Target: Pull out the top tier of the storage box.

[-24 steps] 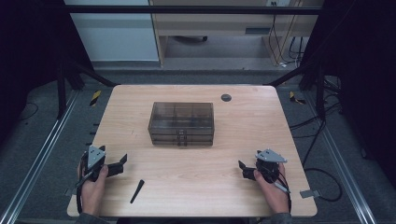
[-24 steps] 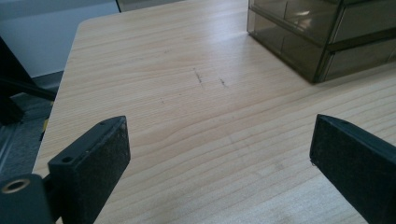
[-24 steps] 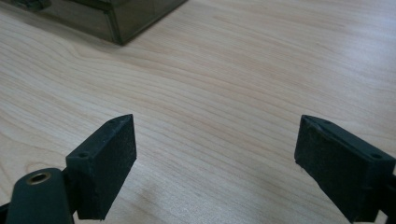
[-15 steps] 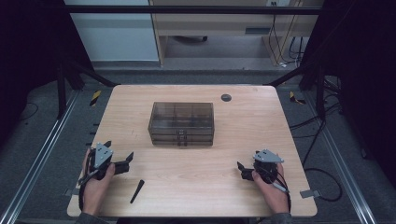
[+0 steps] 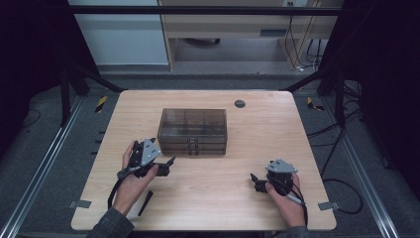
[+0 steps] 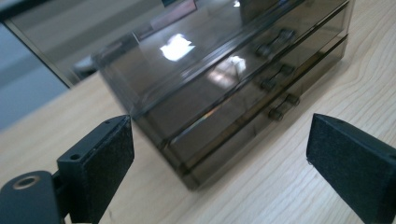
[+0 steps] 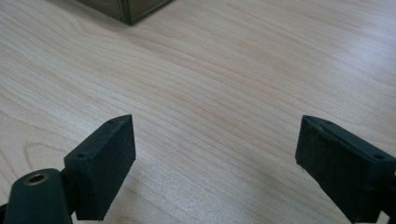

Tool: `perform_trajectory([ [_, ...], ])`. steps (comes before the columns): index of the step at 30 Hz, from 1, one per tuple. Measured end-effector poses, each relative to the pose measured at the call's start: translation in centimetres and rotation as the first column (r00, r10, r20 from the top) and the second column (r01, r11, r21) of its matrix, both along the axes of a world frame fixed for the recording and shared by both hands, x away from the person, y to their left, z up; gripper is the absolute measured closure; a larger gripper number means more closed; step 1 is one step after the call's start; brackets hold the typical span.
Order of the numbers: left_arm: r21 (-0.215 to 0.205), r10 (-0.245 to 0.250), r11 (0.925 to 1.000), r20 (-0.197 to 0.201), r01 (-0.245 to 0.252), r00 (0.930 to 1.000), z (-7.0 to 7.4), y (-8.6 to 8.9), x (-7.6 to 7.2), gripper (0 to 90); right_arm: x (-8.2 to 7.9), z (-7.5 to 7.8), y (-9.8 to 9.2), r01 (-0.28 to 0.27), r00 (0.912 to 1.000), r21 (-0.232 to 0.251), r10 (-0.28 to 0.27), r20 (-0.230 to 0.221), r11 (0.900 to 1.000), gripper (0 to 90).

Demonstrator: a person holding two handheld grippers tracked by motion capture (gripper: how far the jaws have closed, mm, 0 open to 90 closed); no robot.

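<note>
1. I have the left gripper (image 5: pixel 166 163) near the front left corner of the drawer box (image 5: pixel 193 131), its jaws spread wide with nothing between them.
2. In the left gripper view the drawer box (image 6: pixel 224 88) fills the space ahead of the two black pads (image 6: pixel 100 163); I see three stacked drawers of smoky see-through plastic, each with a small bar handle, and all three look pushed in.
3. The pads are apart from the box; bare wood lies between them and its bottom edge.
4. The box stands upright on the desk (image 5: pixel 257 148), a little left of the middle and toward the far half.
5. My right gripper (image 5: pixel 257 182) sits low over the near right part of the desk, well apart from the box, jaws also wide open and empty.
6. The right gripper view looks along its pads (image 7: pixel 105 163) over plain wood grain, with one corner of the box (image 7: pixel 126 9) at the top edge.
7. A thin black stick (image 5: pixel 145 202) lies on the desk just beside my left forearm, near the front edge; I cannot tell what it is.
8. A small dark round disc (image 5: pixel 239 103) is on the far side of the desk, behind and to the right of the box.
</note>
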State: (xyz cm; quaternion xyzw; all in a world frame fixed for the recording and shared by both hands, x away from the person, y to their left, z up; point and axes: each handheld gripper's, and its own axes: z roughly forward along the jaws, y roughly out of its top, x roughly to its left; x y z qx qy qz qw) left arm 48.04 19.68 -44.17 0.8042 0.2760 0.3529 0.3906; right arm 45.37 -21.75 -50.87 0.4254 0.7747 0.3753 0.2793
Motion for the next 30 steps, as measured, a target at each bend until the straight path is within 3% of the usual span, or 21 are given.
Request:
perform_trajectory([
  [3,0.086,-0.006,0.9963,0.046,0.002,0.9989,0.4,-1.4,-0.1,6.2,-0.1,0.0,0.1,-0.004,1.0,-0.008,0.004,0.009,1.0,12.4],
  [5,0.092,-0.016,0.9957,0.031,0.014,0.9994,0.3,-1.8,0.2,7.1,-0.1,0.0,0.1,-0.017,0.9998,-0.01,0.017,0.004,1.0,12.4],
  [6,0.068,-0.022,0.9974,-0.002,0.022,0.9998,0.2,-1.9,0.5,7.4,-0.1,0.0,0.2,-0.019,0.9998,-0.016,0.019,-0.004,1.0,12.6],
  [11,0.126,-0.041,0.9913,0.019,0.038,0.999,0.5,-2.5,0.5,8.8,-0.1,-0.1,0.4,-0.027,0.9996,-0.038,0.028,0.009,0.999,12.8],
  [12,0.178,-0.066,0.9819,0.007,0.064,0.9978,0.8,-2.8,0.4,10.7,0.0,-0.1,0.4,-0.024,0.9997,-0.035,0.024,0.003,0.999,12.8],
  [13,0.178,-0.066,0.9819,0.007,0.064,0.9978,0.8,-2.8,0.4,12.5,0.0,-0.1,0.4,-0.024,0.9997,-0.035,0.024,0.003,0.999,12.8],
  [14,0.224,-0.103,0.9685,-0.037,0.108,0.994,1.0,-3.3,0.2,13.3,0.0,0.0,0.3,-0.027,0.9996,-0.026,0.027,0.002,0.999,13.1],
  [15,0.224,-0.103,0.9685,-0.037,0.108,0.994,1.0,-3.3,0.2,13.2,0.0,0.0,0.3,-0.027,0.9996,-0.026,0.027,0.002,0.999,13.1],
  [17,0.254,-0.118,0.9586,-0.054,0.128,0.9915,1.2,-3.9,-0.1,12.4,0.1,0.0,0.2,-0.023,0.9997,-0.02,0.023,0.0,1.0,13.3],
  [22,0.325,-0.121,0.937,-0.042,0.128,0.9918,1.0,-5.2,0.0,9.8,0.0,0.0,0.2,-0.015,0.9999,-0.021,0.015,0.003,1.0,13.3],
  [24,0.365,-0.111,0.9228,-0.056,0.124,0.9923,0.8,-5.7,0.0,9.1,0.1,0.0,0.1,-0.015,0.9999,-0.017,0.015,0.001,1.0,13.3],
  [26,0.371,-0.116,0.92,-0.054,0.128,0.9918,0.6,-6.1,0.0,8.6,0.1,0.0,0.1,-0.011,0.9999,-0.006,0.011,-0.001,1.0,13.3],
  [30,0.434,-0.108,0.8952,-0.011,0.102,0.9941,0.3,-6.6,-0.2,11.0,0.1,0.0,0.1,-0.008,1.0,-0.008,0.007,-0.004,1.0,13.4],
])
